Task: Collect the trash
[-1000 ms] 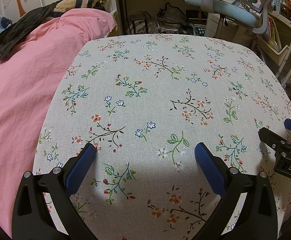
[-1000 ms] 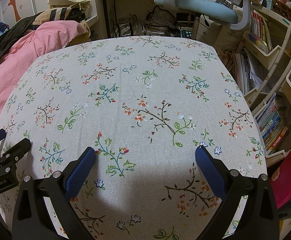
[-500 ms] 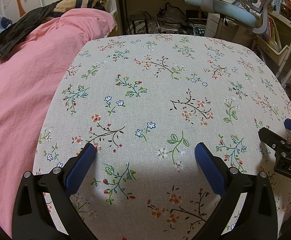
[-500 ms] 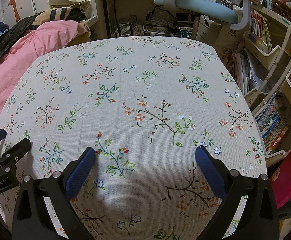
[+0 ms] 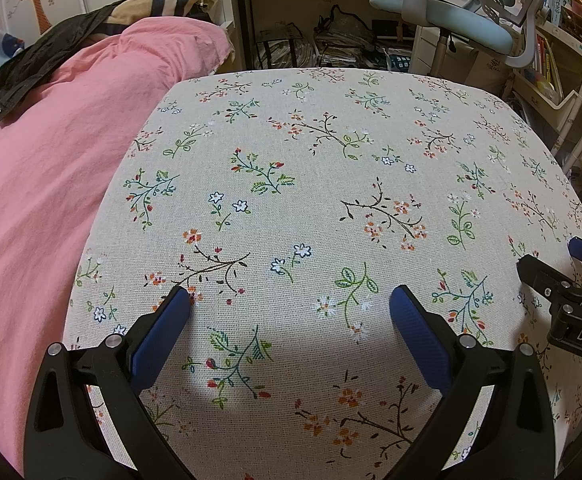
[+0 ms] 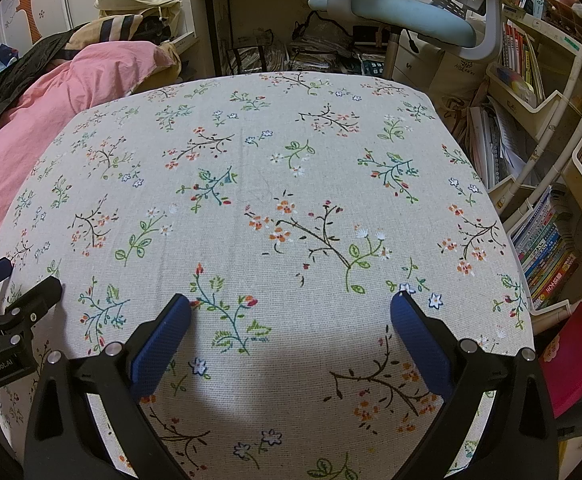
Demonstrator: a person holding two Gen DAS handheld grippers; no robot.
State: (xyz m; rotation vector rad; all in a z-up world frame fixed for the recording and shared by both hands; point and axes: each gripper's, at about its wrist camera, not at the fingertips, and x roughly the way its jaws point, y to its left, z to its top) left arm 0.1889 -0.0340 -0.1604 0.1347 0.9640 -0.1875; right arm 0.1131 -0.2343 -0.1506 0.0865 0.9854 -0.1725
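Left wrist view: left gripper low in the frame, both blue-padded fingers spread wide apart, nothing between them, only the floral tablecloth beneath. Cloth beige, printed with small sprigs and blossoms, filling the middle of the frame. At the right edge, part of the right gripper, black with a blue tip, above the same cloth. Along the left side, a pink duvet, right against the cloth's left edge, with a black garment draped over it at upper left and a striped cushion just behind. At upper right, a pale blue desk chair, and below it, top centre, stacks of papers under a desk.

Right wrist view: right gripper likewise low in the frame, blue pads held wide apart, empty, over the floral tablecloth. At the lower left edge, the left gripper, black frame and blue tip. Down the right side, white shelves packed with books. In the lower right corner, a pink bag. At the top, the desk chair; at upper left, the pink duvet.

No trash visible on the cloth in either view; location of any trash impossible to tell.
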